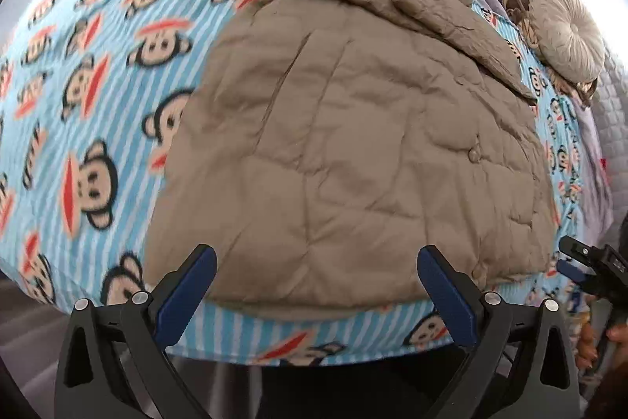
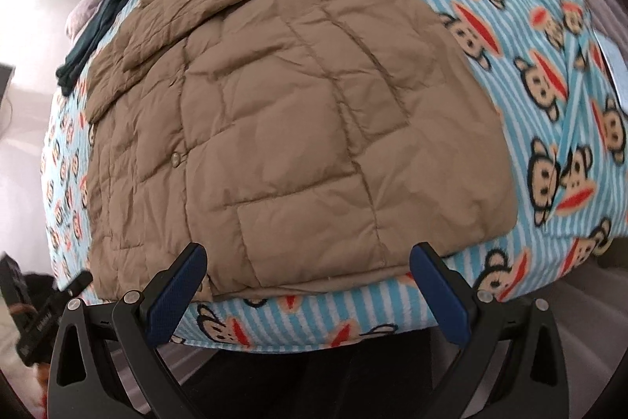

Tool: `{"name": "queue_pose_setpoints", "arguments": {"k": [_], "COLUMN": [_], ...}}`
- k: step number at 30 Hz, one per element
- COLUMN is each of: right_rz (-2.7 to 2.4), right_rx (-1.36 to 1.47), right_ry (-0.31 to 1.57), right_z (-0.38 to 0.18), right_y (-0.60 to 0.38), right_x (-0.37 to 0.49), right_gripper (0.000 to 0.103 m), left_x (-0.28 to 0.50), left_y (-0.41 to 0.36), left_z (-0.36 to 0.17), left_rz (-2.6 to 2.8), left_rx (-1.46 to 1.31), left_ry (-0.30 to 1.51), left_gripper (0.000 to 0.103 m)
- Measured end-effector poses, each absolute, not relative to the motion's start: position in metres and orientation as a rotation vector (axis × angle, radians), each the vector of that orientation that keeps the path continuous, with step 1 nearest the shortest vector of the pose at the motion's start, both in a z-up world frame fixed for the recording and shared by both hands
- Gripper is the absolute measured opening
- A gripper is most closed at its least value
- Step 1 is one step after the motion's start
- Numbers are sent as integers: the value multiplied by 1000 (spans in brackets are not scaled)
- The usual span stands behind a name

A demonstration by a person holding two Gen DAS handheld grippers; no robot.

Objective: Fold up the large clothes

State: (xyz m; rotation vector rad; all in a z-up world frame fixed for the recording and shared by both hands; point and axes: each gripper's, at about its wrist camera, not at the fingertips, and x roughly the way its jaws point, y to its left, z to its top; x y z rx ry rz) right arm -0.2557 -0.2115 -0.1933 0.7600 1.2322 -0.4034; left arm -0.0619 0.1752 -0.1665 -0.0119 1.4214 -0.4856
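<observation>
The left claw (image 1: 316, 262) stands wide open, its two blue-padded fingers (image 1: 188, 295) spread well apart and holding nothing, poised at the near edge of the bed (image 1: 274, 334). The right claw (image 2: 308, 260) is spread just as wide and empty, at that same near edge. In the left wrist view the right claw (image 1: 577, 264) shows beside the bed's corner, bare fingers of the person's hand (image 1: 588, 340) below it.
</observation>
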Motion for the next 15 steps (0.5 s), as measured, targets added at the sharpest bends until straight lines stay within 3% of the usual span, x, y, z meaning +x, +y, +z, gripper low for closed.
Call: {"name": "queue_pose_setpoints", "arguments": {"k": [9,15], "right_rz": [-520,-557], "right_rx": [1198,1384], "right_ry": [1089,1005], "right_z": [-238,-271], "right_y": [-260,-272], "right_x": [-322,-342], "right_gripper": [103,103], "left_x": [-67,-58], "left_y": [203,191], "left_z": [-226,-238], "left_rz": [-586,-587], "left_rx": [-207,-336], "left_ry": [1650,1633], "left_gripper": [102,102]}}
